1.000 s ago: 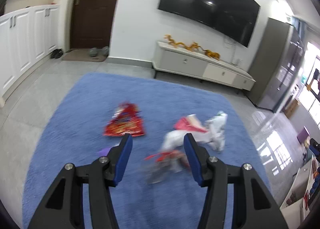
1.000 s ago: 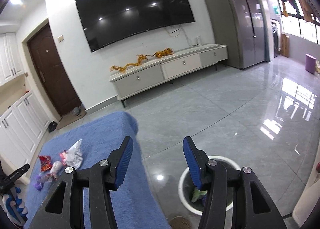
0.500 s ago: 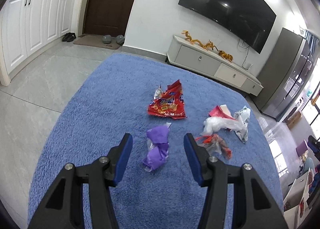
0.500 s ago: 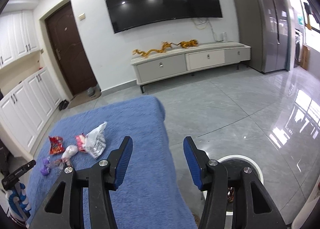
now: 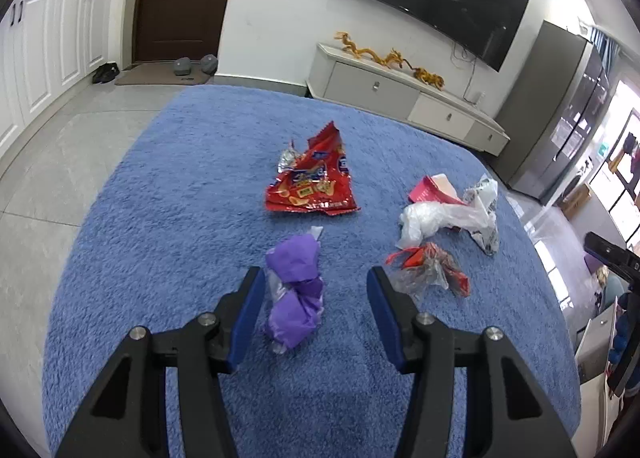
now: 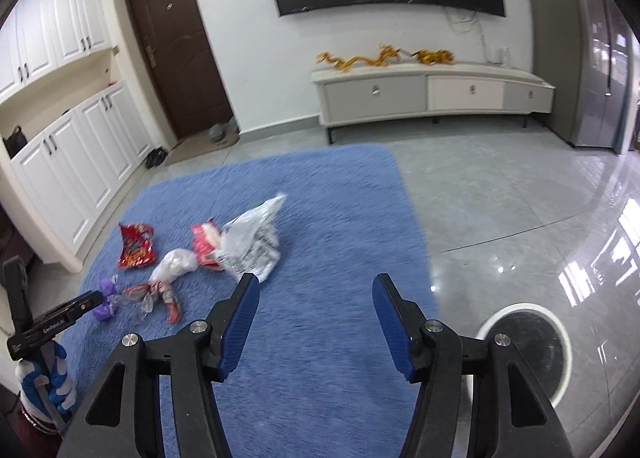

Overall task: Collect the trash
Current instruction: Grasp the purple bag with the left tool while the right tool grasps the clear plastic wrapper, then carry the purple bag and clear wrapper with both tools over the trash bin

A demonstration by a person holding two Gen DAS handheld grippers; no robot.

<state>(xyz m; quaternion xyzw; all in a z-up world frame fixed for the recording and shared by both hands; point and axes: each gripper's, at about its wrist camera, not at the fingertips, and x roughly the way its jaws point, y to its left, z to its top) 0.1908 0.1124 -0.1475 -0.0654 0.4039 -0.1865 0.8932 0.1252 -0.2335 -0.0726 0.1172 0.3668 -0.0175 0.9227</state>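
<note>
Several pieces of trash lie on a blue rug (image 5: 168, 185). A crumpled purple wrapper (image 5: 296, 290) sits between the open fingers of my left gripper (image 5: 316, 294), closer to the left finger. Beyond it lie a red snack bag (image 5: 312, 185), a clear and red wrapper (image 5: 428, 270), and white plastic bags (image 5: 448, 213) with a pink packet. My right gripper (image 6: 316, 298) is open and empty above the rug's near right part. The white bags (image 6: 252, 242) lie ahead and left of it. A white-rimmed bin (image 6: 532, 342) stands on the floor at right.
Grey tiled floor (image 6: 500, 197) surrounds the rug. A low TV cabinet (image 6: 432, 93) stands against the far wall under a large TV. White cupboards (image 6: 68, 161) line the left wall beside a brown door. A grey fridge (image 5: 560, 105) stands at right.
My left gripper has swung left and come nearer, so the purple wrapper now sits between its fingers. My right gripper has turned left from the bin towards the rug and trash.
</note>
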